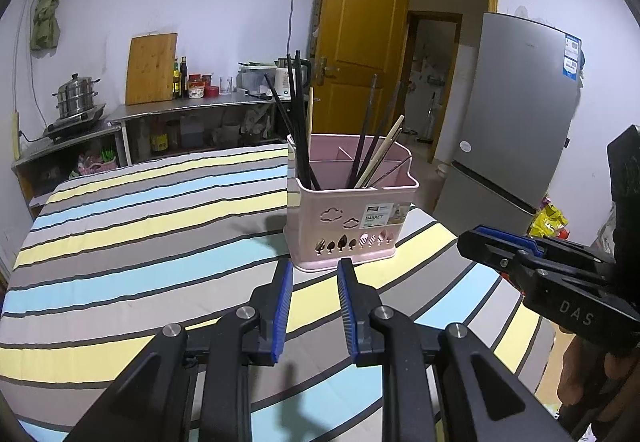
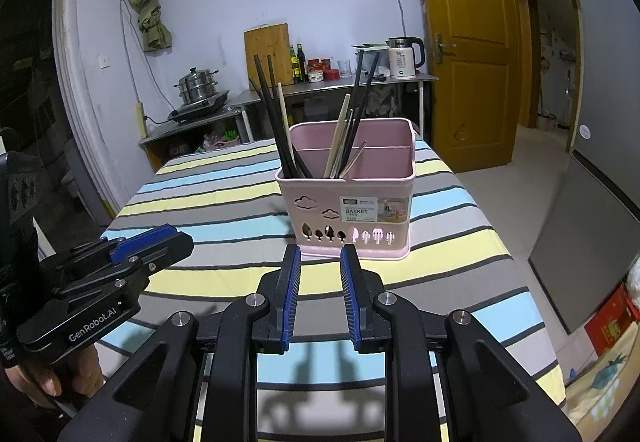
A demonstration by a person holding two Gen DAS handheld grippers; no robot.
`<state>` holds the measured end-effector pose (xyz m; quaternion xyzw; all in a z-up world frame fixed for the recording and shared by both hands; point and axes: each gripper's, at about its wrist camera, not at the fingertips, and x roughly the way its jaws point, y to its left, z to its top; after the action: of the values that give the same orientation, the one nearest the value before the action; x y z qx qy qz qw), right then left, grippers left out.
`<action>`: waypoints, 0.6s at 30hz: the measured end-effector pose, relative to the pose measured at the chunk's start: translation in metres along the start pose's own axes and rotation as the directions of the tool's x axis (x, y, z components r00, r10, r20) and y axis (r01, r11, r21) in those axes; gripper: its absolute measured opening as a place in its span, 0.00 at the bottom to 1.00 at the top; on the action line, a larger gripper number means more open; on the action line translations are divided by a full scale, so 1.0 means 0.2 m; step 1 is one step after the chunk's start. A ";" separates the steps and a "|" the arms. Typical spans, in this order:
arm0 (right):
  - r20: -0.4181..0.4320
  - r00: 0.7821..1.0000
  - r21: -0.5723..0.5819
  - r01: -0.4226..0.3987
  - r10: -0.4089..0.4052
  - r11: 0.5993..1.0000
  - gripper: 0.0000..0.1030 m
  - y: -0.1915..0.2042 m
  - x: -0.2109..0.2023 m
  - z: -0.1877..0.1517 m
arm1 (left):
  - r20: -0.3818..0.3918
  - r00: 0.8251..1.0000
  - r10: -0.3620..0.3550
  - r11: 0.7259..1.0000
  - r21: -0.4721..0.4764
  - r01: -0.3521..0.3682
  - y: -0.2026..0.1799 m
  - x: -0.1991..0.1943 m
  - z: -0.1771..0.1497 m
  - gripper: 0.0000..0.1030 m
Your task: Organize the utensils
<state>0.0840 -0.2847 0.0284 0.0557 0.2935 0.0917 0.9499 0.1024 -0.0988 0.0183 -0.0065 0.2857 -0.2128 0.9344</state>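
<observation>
A pink utensil basket [image 1: 348, 226] [image 2: 352, 209] stands upright on the striped tablecloth [image 1: 140, 242] [image 2: 460, 242]. Black chopsticks [image 1: 298, 121] [image 2: 272, 113] lean in its left compartment. Pale and dark chopsticks [image 1: 380, 149] [image 2: 344, 129] lean in the one beside it. My left gripper [image 1: 315, 270] hovers just short of the basket's base, open, with nothing between its blue pads. My right gripper [image 2: 321, 254] sits likewise in front of the basket, open and empty. Each gripper shows in the other's view: the right gripper [image 1: 476, 238] at the right, the left gripper [image 2: 176, 238] at the left.
A grey fridge [image 1: 520, 113] stands right of the table, past its edge. An open wooden door [image 1: 356, 41] [image 2: 468, 41] is behind the basket. A steel counter [image 2: 340, 83] at the back carries a kettle [image 2: 404, 57], bottles, a cutting board [image 2: 267, 51] and a steamer pot [image 2: 198, 83].
</observation>
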 end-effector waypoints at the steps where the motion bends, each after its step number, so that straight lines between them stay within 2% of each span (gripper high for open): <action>1: -0.001 1.000 0.001 0.001 -0.001 1.000 0.20 0.00 0.00 0.00 | 0.001 1.000 0.000 1.000 0.001 0.000 0.00 0.00 0.00 0.22; 18: -0.016 1.000 0.000 0.001 -0.001 1.000 0.20 0.01 0.01 -0.01 | 0.001 1.000 0.005 1.000 0.007 -0.005 0.00 0.00 0.00 0.22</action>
<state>0.0832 -0.2814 0.0259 0.0546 0.3009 0.0918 0.9477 0.1017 -0.0989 0.0183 -0.0025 0.2843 -0.2115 0.9351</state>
